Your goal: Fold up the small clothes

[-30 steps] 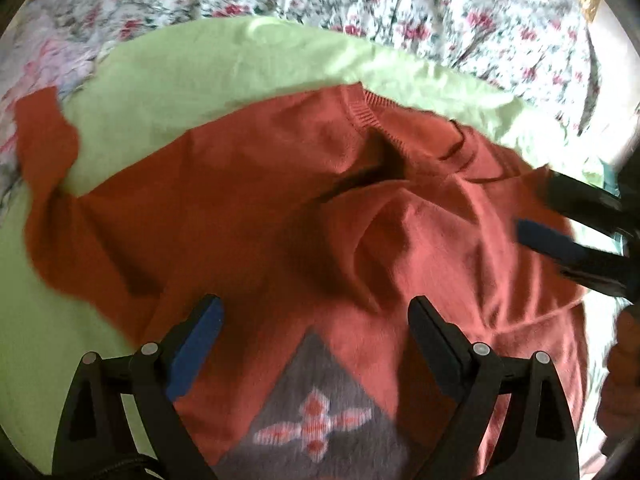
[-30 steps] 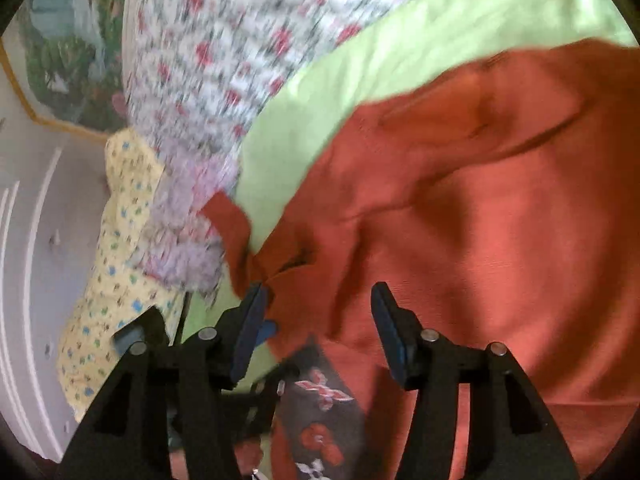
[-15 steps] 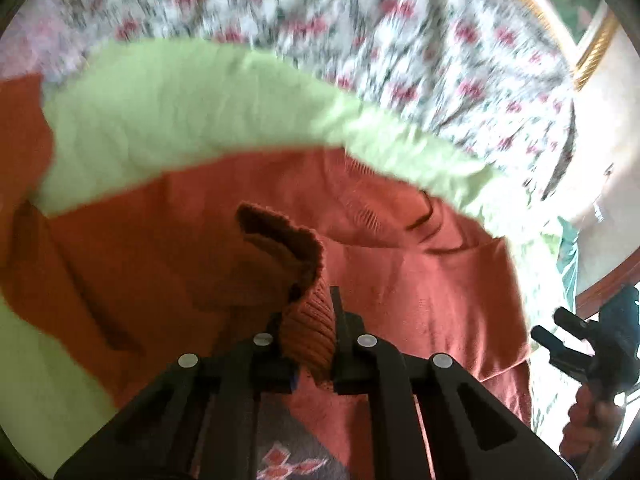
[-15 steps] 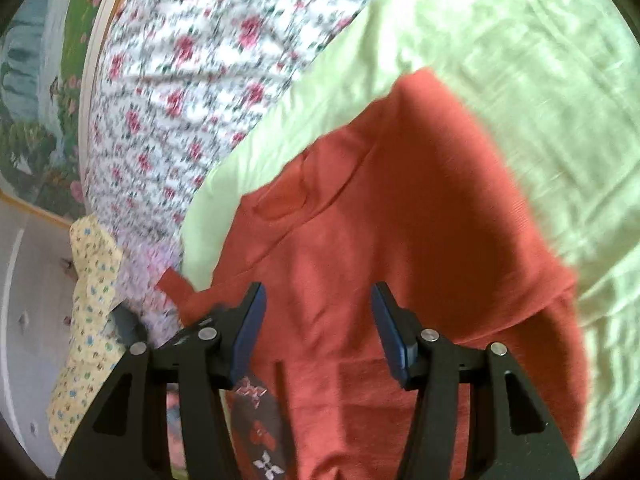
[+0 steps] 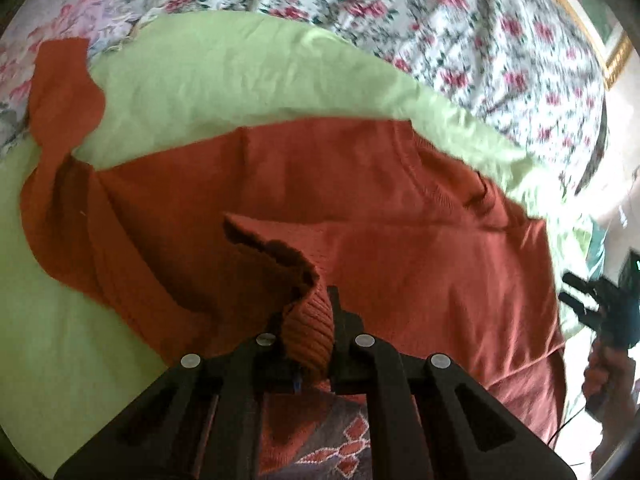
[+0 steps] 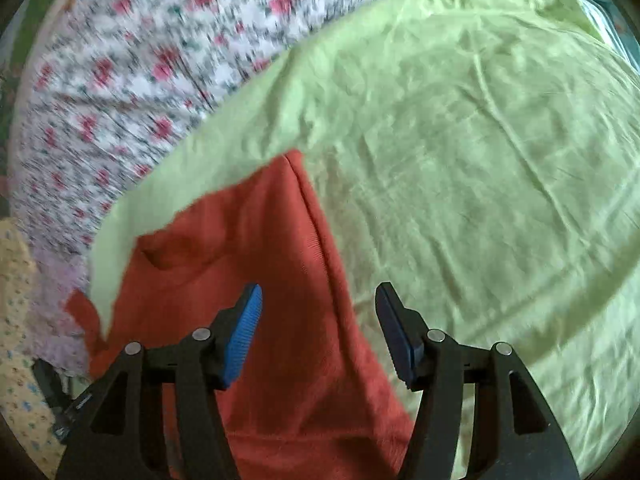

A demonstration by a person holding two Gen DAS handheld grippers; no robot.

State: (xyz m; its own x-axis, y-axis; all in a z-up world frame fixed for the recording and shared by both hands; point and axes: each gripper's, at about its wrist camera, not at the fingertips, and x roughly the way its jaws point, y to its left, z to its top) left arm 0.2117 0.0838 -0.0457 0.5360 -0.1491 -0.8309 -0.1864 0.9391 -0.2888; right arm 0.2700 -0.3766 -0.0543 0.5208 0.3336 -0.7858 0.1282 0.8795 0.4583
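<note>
A rust-orange knit sweater point(image 5: 400, 248) lies spread on a light green sheet point(image 5: 224, 80). My left gripper point(image 5: 310, 332) is shut on the sweater's ribbed cuff point(image 5: 308, 328), holding the sleeve lifted over the body. One sleeve point(image 5: 60, 92) trails off to the far left. A grey patterned patch point(image 5: 336, 440) shows near the hem. In the right wrist view my right gripper point(image 6: 320, 336) is open and empty above the sweater's edge point(image 6: 280, 280). It also shows at the right edge of the left wrist view point(image 5: 600, 312).
The green sheet point(image 6: 480, 140) covers a bed with a floral cover point(image 5: 440, 20), also in the right wrist view point(image 6: 120, 80). A yellow printed cloth point(image 6: 16, 320) lies at the far left. A gold picture frame point(image 5: 616, 52) is on the wall.
My left gripper closed on the sweater's ribbed cuff and lifted it over the body. My right gripper drew back from the sweater toward its side edge, staying open.
</note>
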